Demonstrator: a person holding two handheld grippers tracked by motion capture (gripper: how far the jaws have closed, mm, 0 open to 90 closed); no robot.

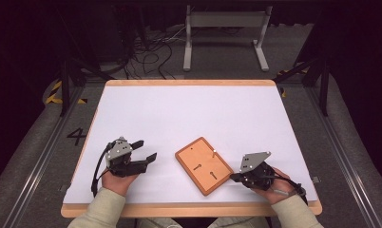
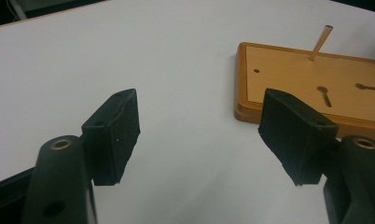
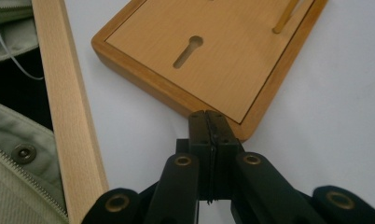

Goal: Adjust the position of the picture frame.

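Wooden board cropped by top edge

This looks like a lab or test bay set up for recordings. A white-topped table with a pale wooden edge fills the middle of the high view. Dark curtains close off the upper corners. Loose cables sprawl over grey carpet at upper centre, beside a metal stand. Yellow-black hazard tape and a floor number 4 mark the left.
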